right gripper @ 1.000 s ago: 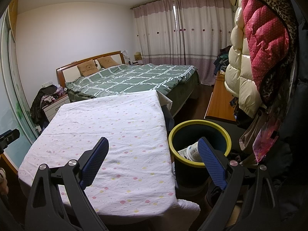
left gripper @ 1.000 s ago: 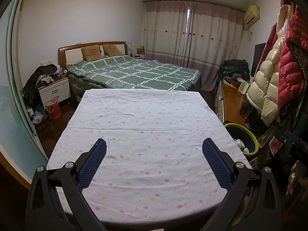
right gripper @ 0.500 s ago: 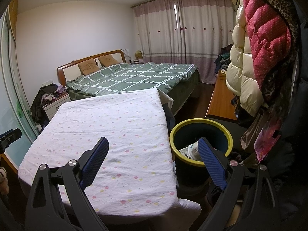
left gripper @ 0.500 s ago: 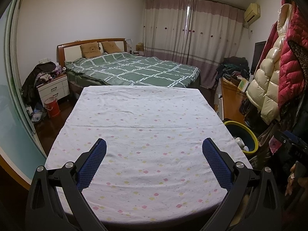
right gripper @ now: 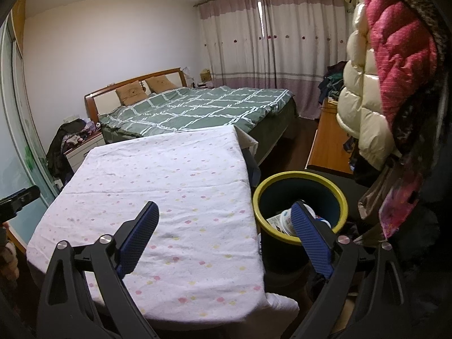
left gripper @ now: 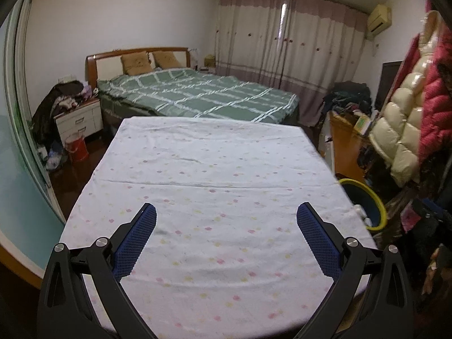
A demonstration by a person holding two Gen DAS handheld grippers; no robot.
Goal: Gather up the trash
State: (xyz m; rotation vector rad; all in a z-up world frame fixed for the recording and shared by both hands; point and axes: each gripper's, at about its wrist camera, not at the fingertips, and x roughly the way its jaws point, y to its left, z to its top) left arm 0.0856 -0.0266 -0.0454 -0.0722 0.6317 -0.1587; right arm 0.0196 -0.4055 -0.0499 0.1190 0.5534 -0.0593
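Note:
A dark bin with a yellow rim [right gripper: 299,179] stands on the floor right of the table, with crumpled paper and white trash [right gripper: 284,220] inside. It shows at the right edge of the left wrist view [left gripper: 367,195]. The table carries a white cloth with small flowers [left gripper: 214,186], also in the right wrist view [right gripper: 175,186]. My left gripper [left gripper: 226,226] is open and empty over the near half of the cloth. My right gripper [right gripper: 224,223] is open and empty, its right finger in front of the bin's opening.
A bed with a green checked cover [left gripper: 195,93] stands behind the table. A nightstand with clothes [left gripper: 79,118] and a red bucket [left gripper: 76,148] are at the left. Puffy coats [right gripper: 375,79] hang at the right above a wooden bench [right gripper: 327,141].
Both views have shifted slightly; the left gripper has drifted a little, the bin sliding toward the view's right edge. Both grippers stay open and empty.

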